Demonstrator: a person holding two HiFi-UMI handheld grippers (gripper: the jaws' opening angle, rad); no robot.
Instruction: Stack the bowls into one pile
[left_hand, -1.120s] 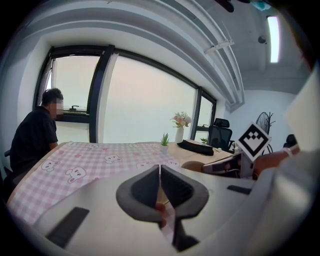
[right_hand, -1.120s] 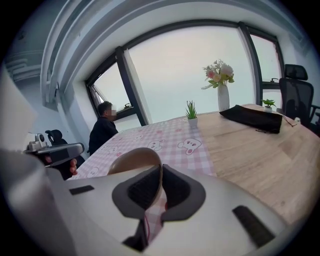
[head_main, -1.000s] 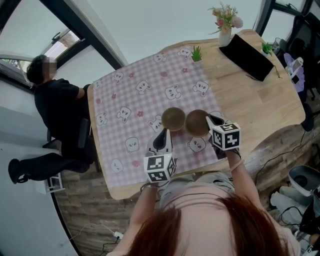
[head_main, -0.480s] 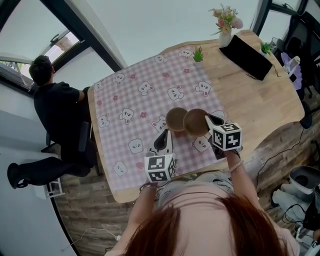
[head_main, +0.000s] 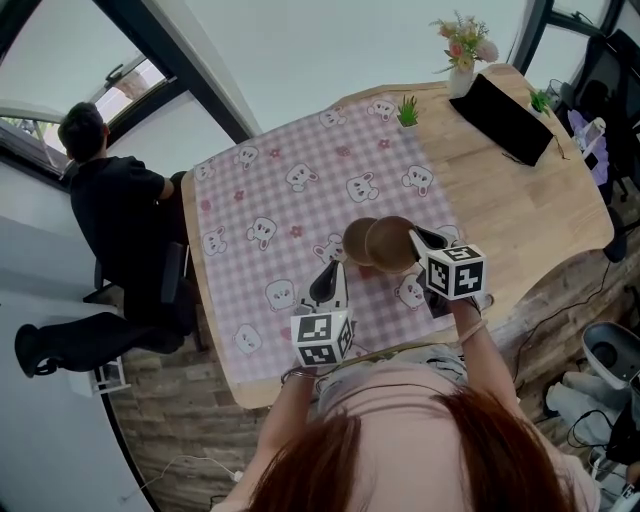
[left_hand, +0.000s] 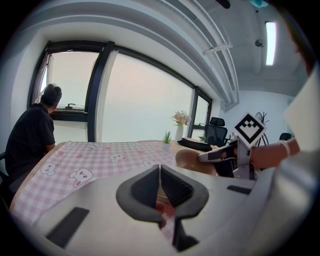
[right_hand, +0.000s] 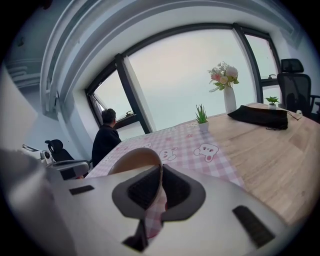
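Two brown bowls are over the pink checked cloth (head_main: 280, 200). The left bowl (head_main: 356, 240) sits on the cloth. My right gripper (head_main: 420, 238) is shut on the near rim of the right bowl (head_main: 393, 243), which is lifted and overlaps the left bowl's right edge. In the right gripper view the thin rim of the right bowl (right_hand: 132, 157) stands between the jaws of the right gripper (right_hand: 160, 185). My left gripper (head_main: 335, 268) is just short of the left bowl, jaws shut with nothing clearly between them (left_hand: 160, 182). The held bowl (left_hand: 190, 159) shows beyond it.
A person in black (head_main: 110, 190) sits at the table's left side by the window. A flower vase (head_main: 462, 60), a small green plant (head_main: 407, 110) and a flat black case (head_main: 505, 115) stand on the bare wood at the far right. Office chairs are beyond.
The right gripper has carried its bowl left, from beside the other bowl to overlapping it. The left gripper has drawn slightly back from the left bowl.
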